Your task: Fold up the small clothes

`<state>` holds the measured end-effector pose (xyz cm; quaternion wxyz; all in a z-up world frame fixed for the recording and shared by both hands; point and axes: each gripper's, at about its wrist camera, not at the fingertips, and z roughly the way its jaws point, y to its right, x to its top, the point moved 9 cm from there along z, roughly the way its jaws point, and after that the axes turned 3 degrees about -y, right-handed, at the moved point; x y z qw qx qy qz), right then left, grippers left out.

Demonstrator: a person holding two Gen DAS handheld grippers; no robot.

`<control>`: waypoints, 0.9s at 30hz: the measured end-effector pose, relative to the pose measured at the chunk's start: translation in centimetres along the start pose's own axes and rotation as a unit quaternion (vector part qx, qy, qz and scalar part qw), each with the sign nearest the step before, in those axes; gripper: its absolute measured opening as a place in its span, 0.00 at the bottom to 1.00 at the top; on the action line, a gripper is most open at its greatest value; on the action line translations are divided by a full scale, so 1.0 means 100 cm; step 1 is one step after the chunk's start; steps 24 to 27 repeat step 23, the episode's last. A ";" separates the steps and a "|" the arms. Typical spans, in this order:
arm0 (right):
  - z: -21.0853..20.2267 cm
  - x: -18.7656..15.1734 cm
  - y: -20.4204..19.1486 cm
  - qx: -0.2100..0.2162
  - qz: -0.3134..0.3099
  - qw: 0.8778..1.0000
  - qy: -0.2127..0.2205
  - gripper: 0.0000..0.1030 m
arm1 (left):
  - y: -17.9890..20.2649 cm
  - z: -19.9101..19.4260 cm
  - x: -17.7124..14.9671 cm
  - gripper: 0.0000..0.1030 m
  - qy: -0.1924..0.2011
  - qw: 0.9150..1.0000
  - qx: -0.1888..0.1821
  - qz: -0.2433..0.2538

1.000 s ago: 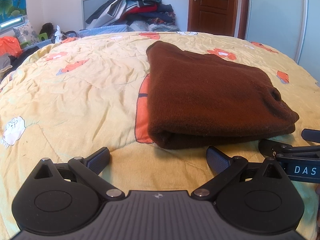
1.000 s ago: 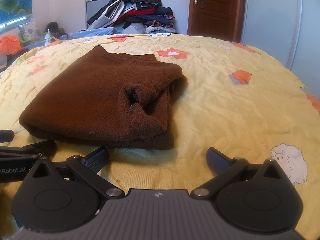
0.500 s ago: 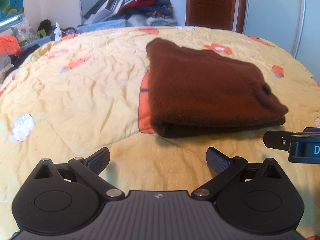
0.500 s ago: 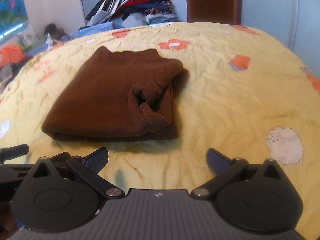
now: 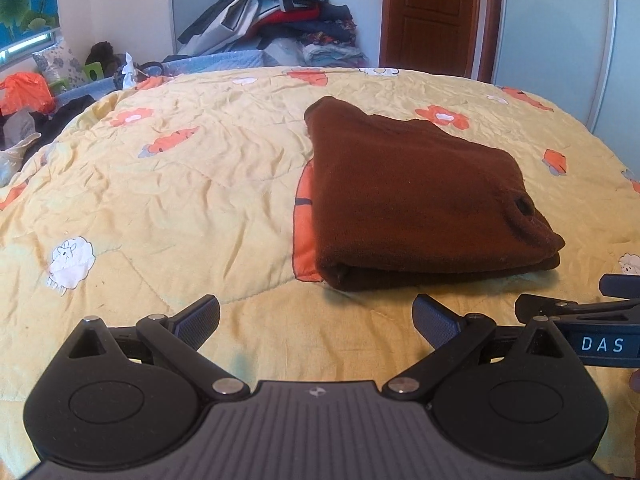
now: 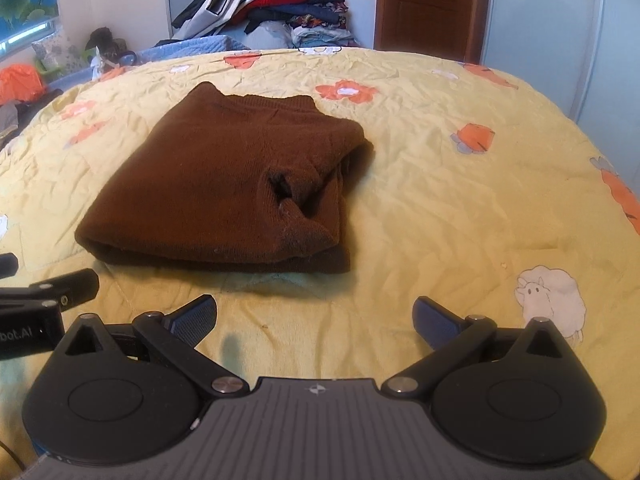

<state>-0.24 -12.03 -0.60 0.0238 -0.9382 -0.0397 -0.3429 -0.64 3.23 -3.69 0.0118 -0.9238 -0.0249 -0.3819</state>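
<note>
A brown knitted garment (image 5: 416, 200) lies folded in a flat stack on the yellow bedspread (image 5: 180, 200); it also shows in the right wrist view (image 6: 224, 192). My left gripper (image 5: 316, 318) is open and empty, a short way in front of the garment's near fold. My right gripper (image 6: 316, 318) is open and empty, near the garment's near right corner. Neither gripper touches the garment. The right gripper's body shows at the right edge of the left wrist view (image 5: 580, 320), and the left gripper's body at the left edge of the right wrist view (image 6: 44, 300).
A heap of clothes (image 5: 276, 12) is piled beyond the bed's far edge. A wooden door (image 5: 432, 16) and a pale wardrobe (image 5: 556, 32) stand at the back right. Orange and dark items (image 5: 24, 96) lie off the bed's left side.
Both grippers pulled back from the garment and then came a little closer again. Both stayed open. The garment has not moved.
</note>
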 end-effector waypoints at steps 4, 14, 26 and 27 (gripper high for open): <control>-0.002 0.000 -0.001 0.005 0.000 1.000 0.001 1.00 | 0.001 0.000 0.000 1.00 0.000 1.000 -0.002 0.001; -0.001 -0.003 -0.007 0.012 -0.008 1.000 -0.004 1.00 | -0.002 -0.008 0.006 1.00 0.029 0.999 -0.015 -0.020; -0.001 -0.003 -0.010 0.015 -0.011 1.000 -0.004 1.00 | -0.006 -0.013 0.012 1.00 0.036 0.999 -0.012 -0.019; -0.001 -0.003 -0.010 0.015 -0.011 1.000 -0.004 1.00 | -0.006 -0.013 0.012 1.00 0.036 0.999 -0.012 -0.019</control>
